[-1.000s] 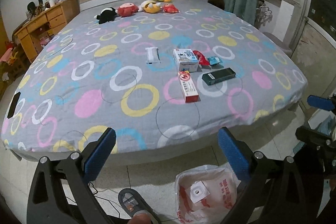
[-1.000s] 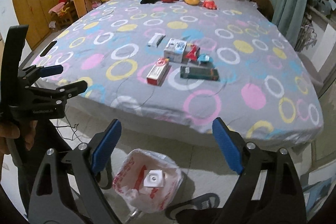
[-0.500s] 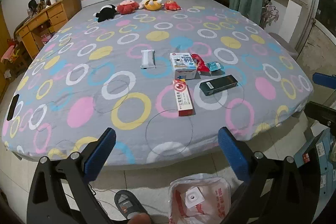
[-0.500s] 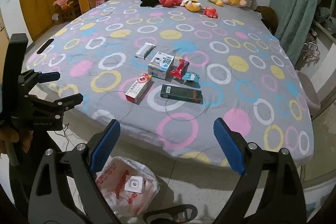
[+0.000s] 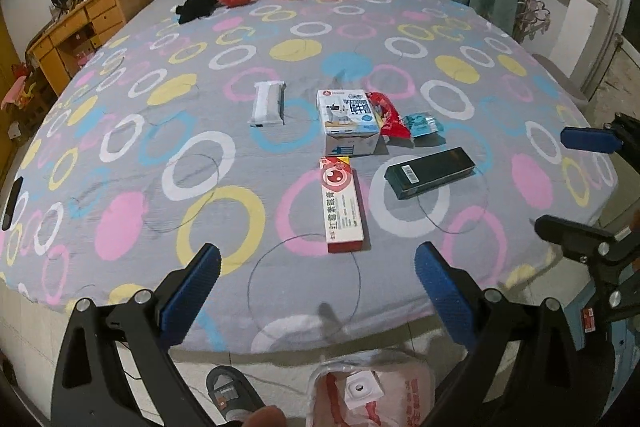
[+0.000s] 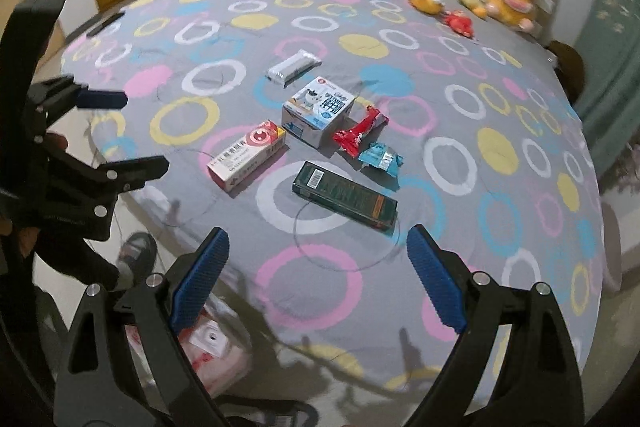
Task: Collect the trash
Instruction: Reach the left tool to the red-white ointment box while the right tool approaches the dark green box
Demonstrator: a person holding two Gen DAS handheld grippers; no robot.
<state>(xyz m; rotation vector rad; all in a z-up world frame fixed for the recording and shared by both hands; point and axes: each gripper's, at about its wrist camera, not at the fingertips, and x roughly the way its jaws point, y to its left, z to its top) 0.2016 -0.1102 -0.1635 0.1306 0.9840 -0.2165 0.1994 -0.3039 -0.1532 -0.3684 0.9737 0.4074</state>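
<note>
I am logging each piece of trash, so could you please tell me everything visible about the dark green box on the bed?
The dark green box is a long, flat carton, apparently glossy card, with a white barcode label near one end and an orange patch near the other. It looks closed and lies flat on the bed sheet, alone, nearest the open right gripper, which is clear of it. Nothing else touches it.

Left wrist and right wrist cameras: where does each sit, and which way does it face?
Left wrist: on the left gripper at the bed's foot, facing the headboard; the right gripper and a foot show.
Right wrist: on the right gripper, further right, angled across the bed; the left gripper shows.
Shared: the dark box and trash bag.
</note>
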